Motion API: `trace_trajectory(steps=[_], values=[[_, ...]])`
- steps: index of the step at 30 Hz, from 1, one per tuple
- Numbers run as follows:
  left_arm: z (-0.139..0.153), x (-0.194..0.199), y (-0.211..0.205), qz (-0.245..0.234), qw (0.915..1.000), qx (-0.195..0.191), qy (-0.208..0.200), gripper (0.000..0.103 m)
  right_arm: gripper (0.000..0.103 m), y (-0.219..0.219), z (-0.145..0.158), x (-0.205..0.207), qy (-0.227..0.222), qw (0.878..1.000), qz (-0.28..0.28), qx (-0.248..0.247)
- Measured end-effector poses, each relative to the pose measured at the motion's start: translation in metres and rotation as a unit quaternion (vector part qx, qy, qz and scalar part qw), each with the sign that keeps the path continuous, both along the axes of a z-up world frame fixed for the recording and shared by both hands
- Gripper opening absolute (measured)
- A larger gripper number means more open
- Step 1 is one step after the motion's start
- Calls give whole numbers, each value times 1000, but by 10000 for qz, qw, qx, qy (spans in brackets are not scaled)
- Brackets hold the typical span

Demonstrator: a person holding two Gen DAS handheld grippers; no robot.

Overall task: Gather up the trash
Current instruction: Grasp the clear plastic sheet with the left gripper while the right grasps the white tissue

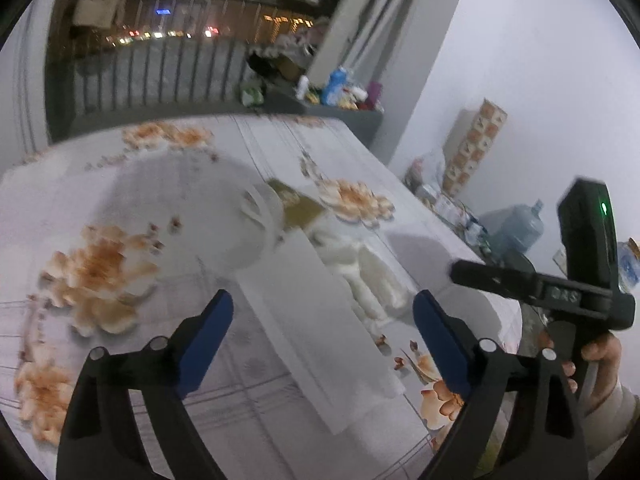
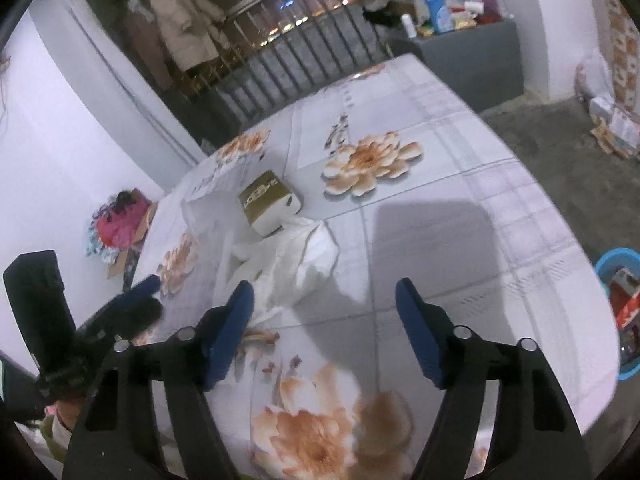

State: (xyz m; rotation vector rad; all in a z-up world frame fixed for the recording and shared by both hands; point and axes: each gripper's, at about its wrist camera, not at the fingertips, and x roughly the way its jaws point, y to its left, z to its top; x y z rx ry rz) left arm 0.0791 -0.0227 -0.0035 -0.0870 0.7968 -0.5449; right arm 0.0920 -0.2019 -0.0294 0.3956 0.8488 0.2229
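On the flower-print tablecloth (image 1: 100, 264) lies a flat white sheet of paper (image 1: 316, 320), and my left gripper (image 1: 322, 304) hovers over it, open, its blue fingers on either side and clear of it. Crumpled white tissues (image 1: 360, 276) lie just beyond, next to a gold tissue pack (image 1: 298, 204) and a translucent plastic bag (image 1: 192, 204). In the right wrist view the tissues (image 2: 296, 260) lie by the left finger of my right gripper (image 2: 325, 290), which is open with only bare cloth between its fingers. The gold pack (image 2: 266, 202) sits behind. A hand holds the right gripper (image 1: 472, 274) at the table's right edge.
A blue basin (image 2: 618, 316) with items stands on the floor to the right of the table. A water jug (image 1: 520, 228) and boxes line the wall. A cardboard box with pink things (image 2: 120, 224) sits on the left. A grey counter (image 2: 472, 48) with bottles stands behind, by a railing.
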Motion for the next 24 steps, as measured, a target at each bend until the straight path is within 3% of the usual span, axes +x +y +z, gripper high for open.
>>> trace_trajectory(steps=[8, 14, 20, 24], values=[[-32, 11, -29, -193, 9982, 445, 365, 70, 51, 24, -20, 38, 331, 9992, 221, -81], [-43, 14, -27, -173, 9969, 689, 351, 58, 37, 37, -23, 43, 318, 9976, 350, -513], [-41, 15, -16, -29, 9973, 563, 463, 42, 9, 35, -20, 38, 304, 9973, 408, -537], [-40, 16, -8, 73, 9974, 498, 520, 36, 6, 30, -15, 33, 215, 9980, 341, -492]])
